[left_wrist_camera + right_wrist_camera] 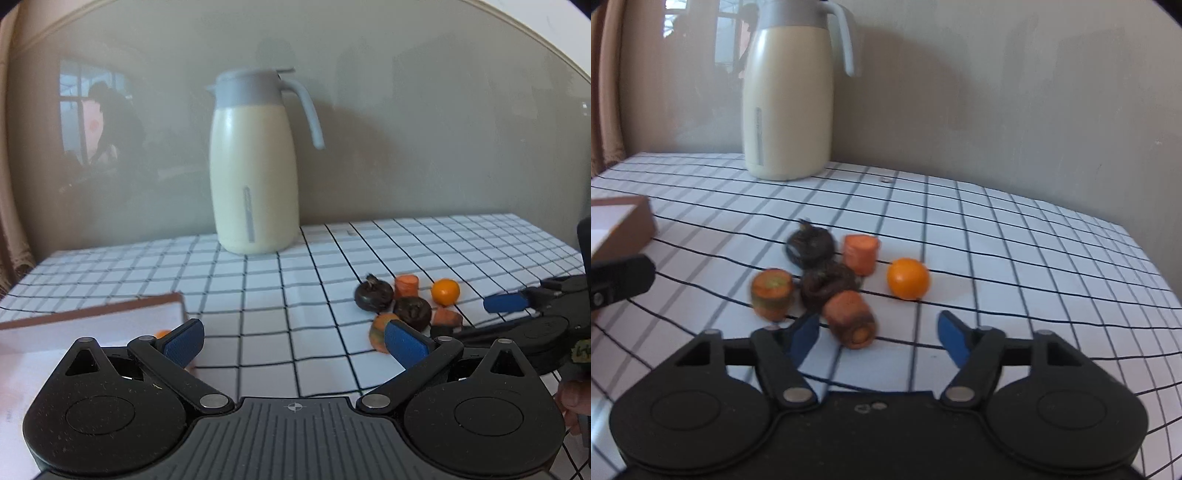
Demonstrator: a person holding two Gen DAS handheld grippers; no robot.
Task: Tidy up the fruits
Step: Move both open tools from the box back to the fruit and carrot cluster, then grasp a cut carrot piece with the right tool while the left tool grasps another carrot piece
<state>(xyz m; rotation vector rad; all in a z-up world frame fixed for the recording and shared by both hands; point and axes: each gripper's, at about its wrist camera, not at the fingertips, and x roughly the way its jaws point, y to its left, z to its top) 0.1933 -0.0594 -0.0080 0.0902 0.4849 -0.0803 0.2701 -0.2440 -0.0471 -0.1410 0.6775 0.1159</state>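
the right gripper [877, 338] is hovering wide open and empty, a carrot chunk [851, 319] lying between its fingertips. the orange [908, 278] is sitting just beyond. the left gripper [293, 341] is gaping empty too.

A home dining setting is suggested: a worktop [1015, 236] is covered with a checked cloth, a cream thermos jug [255, 166] is stood against the wall, and a curtain [605, 85] is hung left of the jug.

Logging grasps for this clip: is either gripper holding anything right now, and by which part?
Nothing is held. The left gripper and the right gripper are both open, with the carrot piece lying loose on the tablecloth.
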